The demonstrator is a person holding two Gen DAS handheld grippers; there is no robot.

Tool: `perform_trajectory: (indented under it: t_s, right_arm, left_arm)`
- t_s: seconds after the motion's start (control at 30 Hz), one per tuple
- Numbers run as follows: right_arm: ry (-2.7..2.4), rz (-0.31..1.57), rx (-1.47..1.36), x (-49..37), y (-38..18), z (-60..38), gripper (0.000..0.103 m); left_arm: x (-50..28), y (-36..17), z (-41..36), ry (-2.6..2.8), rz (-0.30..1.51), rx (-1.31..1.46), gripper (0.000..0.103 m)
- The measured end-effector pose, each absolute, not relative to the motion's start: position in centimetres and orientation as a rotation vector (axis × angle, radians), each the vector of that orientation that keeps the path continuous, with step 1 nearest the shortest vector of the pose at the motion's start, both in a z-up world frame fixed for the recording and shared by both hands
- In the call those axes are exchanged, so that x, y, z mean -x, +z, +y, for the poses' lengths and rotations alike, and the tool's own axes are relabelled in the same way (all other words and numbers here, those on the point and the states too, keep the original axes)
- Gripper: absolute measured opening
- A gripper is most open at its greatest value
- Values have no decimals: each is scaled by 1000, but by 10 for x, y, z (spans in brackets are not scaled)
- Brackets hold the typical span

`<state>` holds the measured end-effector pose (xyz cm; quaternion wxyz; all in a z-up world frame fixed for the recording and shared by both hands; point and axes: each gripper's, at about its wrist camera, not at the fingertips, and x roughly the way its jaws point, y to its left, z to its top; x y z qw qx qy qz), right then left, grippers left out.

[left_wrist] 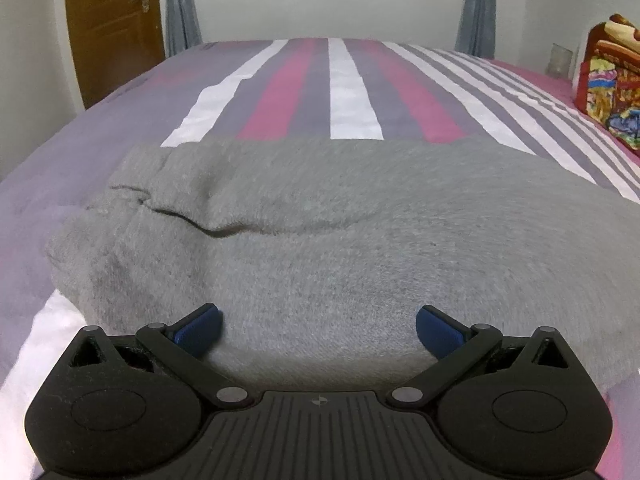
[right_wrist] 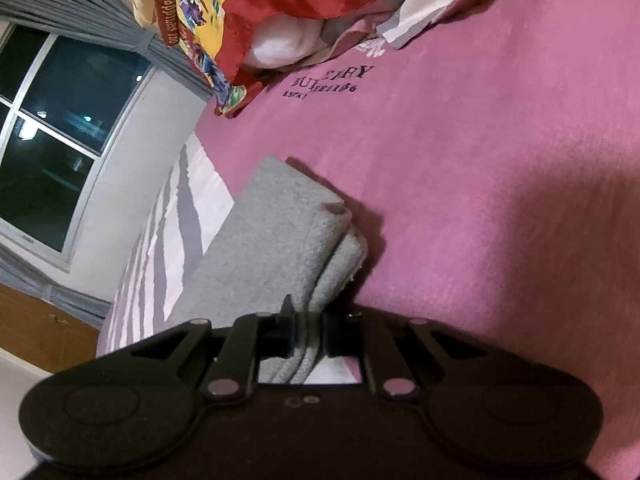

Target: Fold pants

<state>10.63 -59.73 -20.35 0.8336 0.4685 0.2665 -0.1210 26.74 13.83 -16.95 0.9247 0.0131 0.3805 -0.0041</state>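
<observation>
Mid-fold: the grey pants (left_wrist: pixel 320 220) lie across the striped bed (left_wrist: pixel 352 88), the right tongs (right_wrist: pixel 308 336) clamped on their layered edge, the left tongs (left_wrist: pixel 318 328) spread wide and empty above them; next, likely carry that edge over.

The bed (left_wrist: pixel 352 92) was covered by a sheet striped in pink, white and grey-purple, with a plain pink area bearing dark printed lettering (right_wrist: pixel 326 80). Grey pants (left_wrist: pixel 320 232) lay directly on it, folded into layers, their stacked edges visible in the right wrist view. A red and yellow patterned blanket (right_wrist: pixel 224 12) rested on the pink area, apart from the pants.
</observation>
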Motion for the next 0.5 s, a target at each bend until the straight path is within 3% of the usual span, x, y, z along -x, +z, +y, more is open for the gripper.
perform_trajectory:
  t_s: [0.23,0.5]
  right_arm:
    - [-249,563,-1005,-104,-205,-600,8]
    - [-267,561,-1009,-105,-204,-597,8]
  left_arm:
    - [-230,-148,202,89,659,87,103]
    - [-257,-169,226,165,803,83,97]
